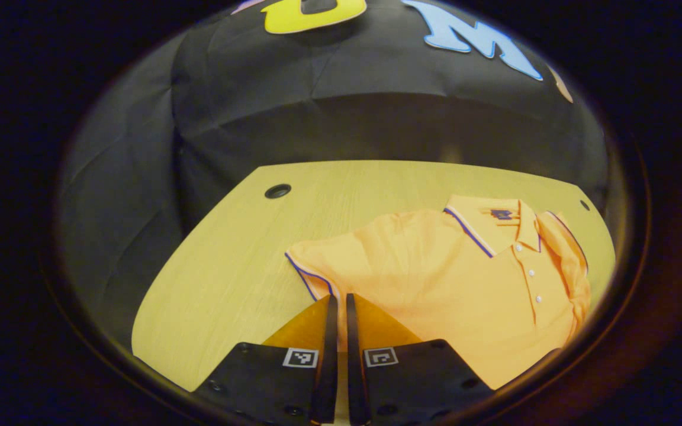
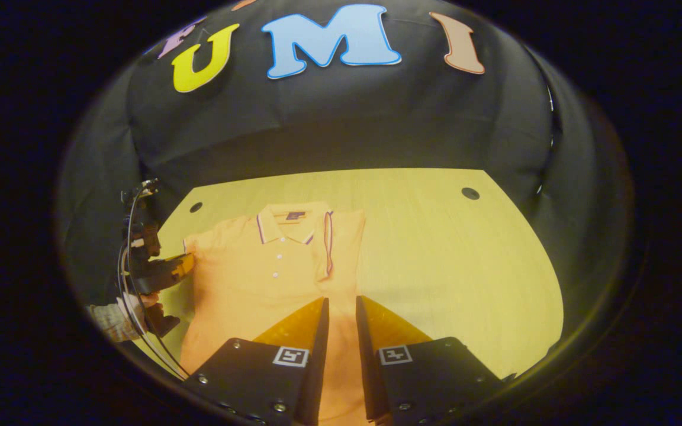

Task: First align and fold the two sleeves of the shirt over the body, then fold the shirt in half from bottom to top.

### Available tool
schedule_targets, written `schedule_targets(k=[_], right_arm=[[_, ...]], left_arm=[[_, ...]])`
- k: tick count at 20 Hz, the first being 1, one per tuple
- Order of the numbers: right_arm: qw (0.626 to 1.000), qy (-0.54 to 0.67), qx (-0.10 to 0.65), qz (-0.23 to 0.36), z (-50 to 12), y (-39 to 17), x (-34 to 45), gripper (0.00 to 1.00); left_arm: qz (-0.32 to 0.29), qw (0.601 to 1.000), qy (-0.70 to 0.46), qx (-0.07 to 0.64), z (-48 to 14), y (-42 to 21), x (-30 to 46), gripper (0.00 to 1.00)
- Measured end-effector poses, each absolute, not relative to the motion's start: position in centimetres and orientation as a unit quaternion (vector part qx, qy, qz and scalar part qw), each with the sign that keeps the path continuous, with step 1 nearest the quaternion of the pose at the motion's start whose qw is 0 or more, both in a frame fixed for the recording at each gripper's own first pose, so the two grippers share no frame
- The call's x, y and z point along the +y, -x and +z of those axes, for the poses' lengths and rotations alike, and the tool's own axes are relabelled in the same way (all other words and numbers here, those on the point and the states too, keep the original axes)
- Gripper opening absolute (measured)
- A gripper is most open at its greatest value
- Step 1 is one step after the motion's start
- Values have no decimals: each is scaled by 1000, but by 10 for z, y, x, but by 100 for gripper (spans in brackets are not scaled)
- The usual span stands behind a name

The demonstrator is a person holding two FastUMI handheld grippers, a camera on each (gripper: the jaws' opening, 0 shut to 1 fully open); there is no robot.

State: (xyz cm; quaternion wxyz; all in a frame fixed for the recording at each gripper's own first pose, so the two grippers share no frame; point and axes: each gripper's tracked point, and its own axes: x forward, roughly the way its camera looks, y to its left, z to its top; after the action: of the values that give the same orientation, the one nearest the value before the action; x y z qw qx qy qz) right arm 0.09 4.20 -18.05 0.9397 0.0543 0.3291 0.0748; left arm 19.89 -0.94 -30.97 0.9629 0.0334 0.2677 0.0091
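- Tabletop [image 2: 436,248]: pale wood, with round cable holes near its far corners.
- Shirt [image 2: 258,278]: orange polo lying flat and face up on the tabletop, collar toward the far wall, buttons showing. In the right gripper view one sleeve [image 2: 341,242] is folded over the body, its striped cuff lying next to the collar; the other sleeve [image 1: 317,266] lies spread out at the side.
- Right gripper [image 2: 341,307]: over the shirt's lower part, fingers parted by a narrow gap, grasping nothing visible.
- Left gripper [image 1: 338,303]: at the spread sleeve's striped cuff, fingers nearly together; whether cloth is pinched between them cannot be told. It is seen from the right gripper view at the shirt's edge, held by a hand [image 2: 140,302].
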Motion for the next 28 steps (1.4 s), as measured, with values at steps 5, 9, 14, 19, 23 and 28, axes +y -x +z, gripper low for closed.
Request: schedule_targets(k=[5,9,14,19,23,28], right_arm=[[937,-72,335,65,-189,7,37,29],[938,-82,334,52,-191,13,27,29],[937,-100,332,30,-194,21,11,29],[935,-107,338,17,-201,35,-2,29],[933,-111,342,16,-205,40,-5,29],[930,-103,350,30,-211,46,0,29]], left_arm=[[-54,970,-76,223,-268,-210,-65,14],[-112,966,-101,209,-259,-207,-122,14],[-159,954,-124,220,-274,-191,-169,14],[-170,950,-121,233,-283,-186,-182,27],[-176,948,-111,240,-279,-177,-182,46],[-180,942,-59,277,-281,-132,-164,52]])
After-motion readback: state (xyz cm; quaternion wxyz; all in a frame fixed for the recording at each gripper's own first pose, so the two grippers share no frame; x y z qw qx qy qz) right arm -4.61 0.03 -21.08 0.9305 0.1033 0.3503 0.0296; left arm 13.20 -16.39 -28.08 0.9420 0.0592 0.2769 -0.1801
